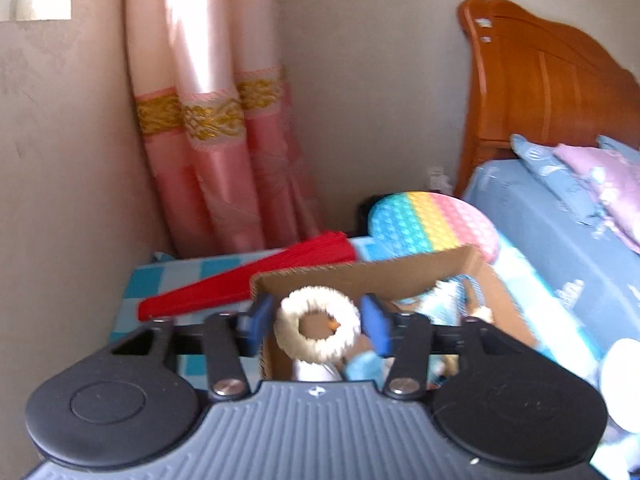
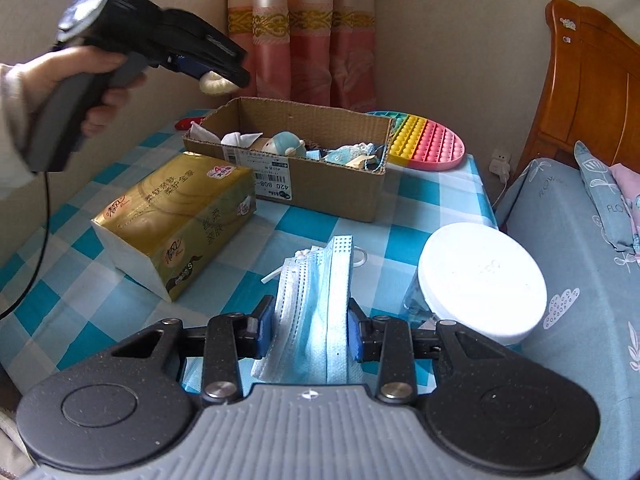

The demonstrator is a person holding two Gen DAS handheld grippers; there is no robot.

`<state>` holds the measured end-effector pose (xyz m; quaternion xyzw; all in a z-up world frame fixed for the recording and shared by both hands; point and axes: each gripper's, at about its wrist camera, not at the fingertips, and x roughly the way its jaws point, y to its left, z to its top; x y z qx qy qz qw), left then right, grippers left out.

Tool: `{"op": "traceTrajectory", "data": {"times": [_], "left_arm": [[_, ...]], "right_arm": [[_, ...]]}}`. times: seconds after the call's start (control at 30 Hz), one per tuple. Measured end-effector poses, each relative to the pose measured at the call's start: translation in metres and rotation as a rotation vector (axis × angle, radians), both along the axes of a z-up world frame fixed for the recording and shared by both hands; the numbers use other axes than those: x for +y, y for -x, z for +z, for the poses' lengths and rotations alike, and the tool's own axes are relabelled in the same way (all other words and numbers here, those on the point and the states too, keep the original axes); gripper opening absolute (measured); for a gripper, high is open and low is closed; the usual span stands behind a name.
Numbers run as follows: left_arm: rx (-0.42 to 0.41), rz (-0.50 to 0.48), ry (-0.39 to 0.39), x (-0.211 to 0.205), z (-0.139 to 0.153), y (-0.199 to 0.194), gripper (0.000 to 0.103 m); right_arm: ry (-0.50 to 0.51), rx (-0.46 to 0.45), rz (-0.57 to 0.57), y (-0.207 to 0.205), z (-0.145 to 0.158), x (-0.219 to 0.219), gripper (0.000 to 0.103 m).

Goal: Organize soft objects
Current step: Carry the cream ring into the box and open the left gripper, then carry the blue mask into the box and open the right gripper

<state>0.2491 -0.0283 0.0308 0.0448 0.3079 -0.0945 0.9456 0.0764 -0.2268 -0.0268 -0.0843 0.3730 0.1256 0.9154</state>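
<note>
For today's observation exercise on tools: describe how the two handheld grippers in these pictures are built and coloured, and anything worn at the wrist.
Each gripper, left gripper and right gripper, has a ribbed grey body, two round black discs, black link arms with silver pivot screws, and blue pads on the fingers. Seen from the side, the left one has a dark pistol-style handle with a thin black cable hanging from it. A pale sleeve cuff shows at that wrist.
</note>
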Motion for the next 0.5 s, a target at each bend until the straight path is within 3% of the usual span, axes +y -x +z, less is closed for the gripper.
{"op": "traceTrajectory", "data": {"times": [0.03, 0.23, 0.33, 0.5], "left_arm": [[-0.007, 0.017, -0.009, -0.002, -0.002, -0.005, 0.073], [-0.019, 0.047, -0.034, 0.001, -0.004, 0.003, 0.084], [-0.007, 0.043, -0.041, 0.006, 0.000, 0.022, 0.095], [0.040, -0.013, -0.017, 0.012, 0.001, 0.070, 0.095]], "right_arm": [[-0.002, -0.004, -0.001, 0.000, 0.001, -0.001, 0.041], [0.003, -0.014, 0.002, -0.002, 0.004, -0.001, 0.041], [0.016, -0.023, 0.017, -0.005, 0.008, 0.002, 0.041], [0.031, -0.051, 0.070, -0.016, 0.025, 0.006, 0.041]]}}
